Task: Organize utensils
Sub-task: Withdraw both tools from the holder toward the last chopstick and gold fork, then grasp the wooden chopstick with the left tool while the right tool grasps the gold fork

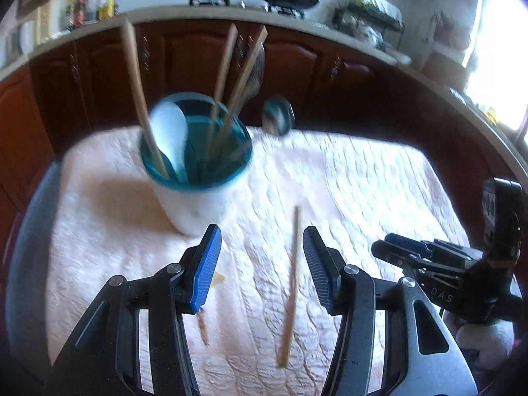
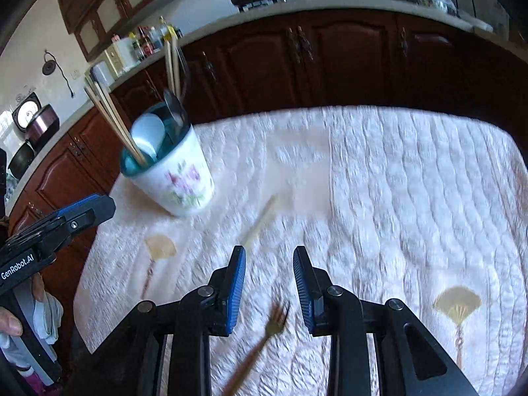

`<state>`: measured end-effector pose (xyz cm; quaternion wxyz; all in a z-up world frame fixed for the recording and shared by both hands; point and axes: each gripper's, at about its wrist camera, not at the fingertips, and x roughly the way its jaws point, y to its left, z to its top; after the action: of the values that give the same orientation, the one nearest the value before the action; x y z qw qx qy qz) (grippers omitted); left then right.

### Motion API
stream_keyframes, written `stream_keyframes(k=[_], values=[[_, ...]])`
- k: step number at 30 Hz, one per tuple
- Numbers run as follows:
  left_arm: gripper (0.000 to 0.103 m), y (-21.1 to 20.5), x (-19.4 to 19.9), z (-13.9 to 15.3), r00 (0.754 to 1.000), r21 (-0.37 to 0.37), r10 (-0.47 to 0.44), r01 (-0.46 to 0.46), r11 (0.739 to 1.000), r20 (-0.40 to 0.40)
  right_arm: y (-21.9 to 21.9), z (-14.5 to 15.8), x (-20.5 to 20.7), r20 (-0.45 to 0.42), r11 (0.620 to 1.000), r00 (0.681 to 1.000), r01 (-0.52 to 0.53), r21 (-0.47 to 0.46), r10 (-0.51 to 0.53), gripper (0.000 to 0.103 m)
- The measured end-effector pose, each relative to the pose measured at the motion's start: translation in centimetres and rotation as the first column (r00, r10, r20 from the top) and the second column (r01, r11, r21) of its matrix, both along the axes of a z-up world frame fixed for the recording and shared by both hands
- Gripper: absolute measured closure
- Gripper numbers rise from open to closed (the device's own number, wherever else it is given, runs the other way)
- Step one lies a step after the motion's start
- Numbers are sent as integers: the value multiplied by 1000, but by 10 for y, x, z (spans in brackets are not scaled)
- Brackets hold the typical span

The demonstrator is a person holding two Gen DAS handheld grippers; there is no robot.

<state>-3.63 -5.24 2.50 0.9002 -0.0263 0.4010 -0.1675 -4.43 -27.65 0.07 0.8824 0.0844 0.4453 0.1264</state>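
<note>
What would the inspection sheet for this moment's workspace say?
Surface: quilted cloth, fan motifs.
Job's things: cup upright, holding chopsticks and spoons; loose chopstick and fork lying on the cloth.
Clutter: nothing seen.
Grippers: left gripper open over the chopstick; right gripper opening, empty, above the fork.
Cables: nothing seen.
Surroundings: wooden cabinets, stove pots behind.

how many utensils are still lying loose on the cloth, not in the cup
2: a chopstick lying between the left claw's open fingers, and a fork below the right claw. The claws may hide others.
</note>
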Motion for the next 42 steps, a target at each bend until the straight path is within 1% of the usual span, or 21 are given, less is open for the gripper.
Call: stream_keyframes(k=[4,9,12,15,16,17,18,20,23,27,31,33,35,36,37,38,39,40,41,42], values=[[52,-10,1,-27,997,16,-45,46,999,-69,-3,-25,-4,-75,999,997,-15,29,18,75],[52,-25,2,-61,982,30,-97,103,994,-164,-4,-58,-5,-160,998,986,-32,53,40,75],[52,-33,3,-78,970,36,-112,122,992,-216,-8,-69,-3,-179,996,983,-20,81,34,75],[54,-41,2,-88,964,56,-127,144,988,-231,-8,-71,-3,-162,996,986,-37,84,50,75],[58,-44,1,-91,963,58,-134,151,987,-234,-8,-72,-3,-150,996,987,-49,81,61,77],[70,-47,1,-94,961,61,-138,157,986,-240,-7,-72,-3,-143,995,987,-60,76,71,87],[83,-50,2,-99,957,65,-140,161,985,-255,-6,-74,-2,-144,995,986,-70,72,80,92],[94,-51,1,-107,950,60,-135,158,986,-283,-4,-74,-1,-136,994,987,-76,74,86,97],[98,-47,-4,-107,951,55,-132,153,987,-279,-4,-69,-2,-115,993,989,-88,83,97,100],[99,-35,-14,-103,941,13,-141,152,988,-309,-9,-60,5,-90,994,992,-75,84,83,100],[99,-19,-34,-95,931,18,-161,176,984,-329,-21,-55,10,-80,995,995,-50,87,57,100],[99,-12,-44,-96,921,15,-167,184,983,-353,-26,-55,12,-96,994,994,-42,105,52,100],[99,-4,-54,-97,909,4,-172,188,982,-380,-32,-56,13,-122,989,990,-49,142,66,99],[99,-2,-57,-99,899,-4,-184,198,980,-397,-33,-56,12,-131,985,988,-63,159,84,97],[99,0,-61,-100,888,-13,-197,211,977,-415,-33,-57,11,-133,984,986,-73,162,95,91],[99,1,-63,-100,881,-22,-206,217,976,-425,-33,-58,8,-137,983,984,-91,158,113,79],[97,1,-64,-100,878,-28,-213,223,974,-428,-32,-59,5,-139,983,982,-102,155,124,73],[95,1,-64,-98,877,-30,-221,231,973,-427,-31,-60,3,-141,982,981,-113,154,135,71],[89,2,-63,-96,880,-27,-222,233,972,-420,-30,-63,1,-143,981,980,-119,150,141,71],[80,2,-59,-92,890,-17,-215,227,974,-402,-29,-66,0,-146,982,979,-120,145,142,71]])
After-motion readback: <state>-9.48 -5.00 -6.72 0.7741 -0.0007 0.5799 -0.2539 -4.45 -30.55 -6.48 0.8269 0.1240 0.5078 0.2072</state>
